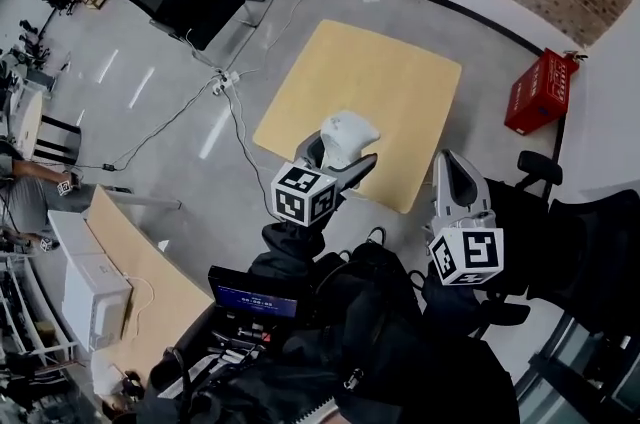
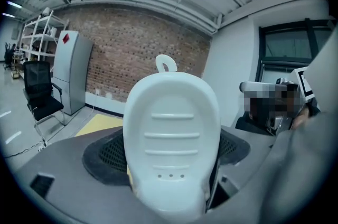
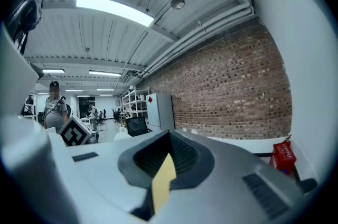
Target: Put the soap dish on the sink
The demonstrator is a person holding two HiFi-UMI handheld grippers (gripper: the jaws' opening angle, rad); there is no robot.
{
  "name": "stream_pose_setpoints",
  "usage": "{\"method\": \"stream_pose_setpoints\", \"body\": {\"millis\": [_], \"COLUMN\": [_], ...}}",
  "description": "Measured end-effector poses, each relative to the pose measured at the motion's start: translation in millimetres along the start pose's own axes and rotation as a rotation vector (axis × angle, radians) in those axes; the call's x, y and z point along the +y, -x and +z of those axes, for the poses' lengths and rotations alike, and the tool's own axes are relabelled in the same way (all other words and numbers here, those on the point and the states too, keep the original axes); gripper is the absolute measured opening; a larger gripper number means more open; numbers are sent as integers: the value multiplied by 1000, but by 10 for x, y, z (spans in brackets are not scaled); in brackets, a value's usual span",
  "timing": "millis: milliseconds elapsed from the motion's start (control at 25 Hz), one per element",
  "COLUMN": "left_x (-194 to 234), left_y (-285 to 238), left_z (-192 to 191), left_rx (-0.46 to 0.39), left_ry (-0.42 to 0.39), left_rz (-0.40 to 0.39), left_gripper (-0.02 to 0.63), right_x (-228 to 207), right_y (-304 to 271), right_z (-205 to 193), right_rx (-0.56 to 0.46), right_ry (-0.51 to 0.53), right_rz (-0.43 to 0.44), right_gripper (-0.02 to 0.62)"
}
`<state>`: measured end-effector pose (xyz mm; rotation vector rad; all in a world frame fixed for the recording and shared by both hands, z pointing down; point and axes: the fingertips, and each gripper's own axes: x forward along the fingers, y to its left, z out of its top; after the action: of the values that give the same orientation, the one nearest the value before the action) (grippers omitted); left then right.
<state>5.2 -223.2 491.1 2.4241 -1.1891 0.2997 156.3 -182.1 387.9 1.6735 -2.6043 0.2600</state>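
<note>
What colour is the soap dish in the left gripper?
White soap dish; clearest in left gripper view.

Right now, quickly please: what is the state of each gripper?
Left gripper: closed on the white soap dish.
Right gripper: closed, holding nothing.

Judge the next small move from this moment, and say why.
Probably turn and carry the soap dish off in search of the sink, without opening the left tool. The dish is clamped between that tool's jaws, held near the edge of a yellow square surface, and no sink shows in any view. The right tool is shut and empty.
</note>
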Motion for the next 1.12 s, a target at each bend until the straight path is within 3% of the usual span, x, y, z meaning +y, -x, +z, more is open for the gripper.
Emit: {"method": "stream_pose_setpoints", "body": {"millis": [320,560,800,1120], "left_x": [212,434,665,1174], "left_y": [-234,-431,-622,-952], "left_z": [-401,-785,-1288,-2119], "left_rx": [104,202,325,559], "left_ry": [53,76,100,104], "left_rz": [35,31,24,70], "left_gripper": [472,472,472,472], "right_x": [-121,-156,-189,-165], "right_y": [-164,-359,-461,-499], "right_z": [-353,-937,-1609,-1919], "right_rx": [88,218,378,488], "right_ry": [-46,-74,-115,-125], "right_rz": [2,-30,-81,-121], "right_gripper": [5,5,5,5]}}
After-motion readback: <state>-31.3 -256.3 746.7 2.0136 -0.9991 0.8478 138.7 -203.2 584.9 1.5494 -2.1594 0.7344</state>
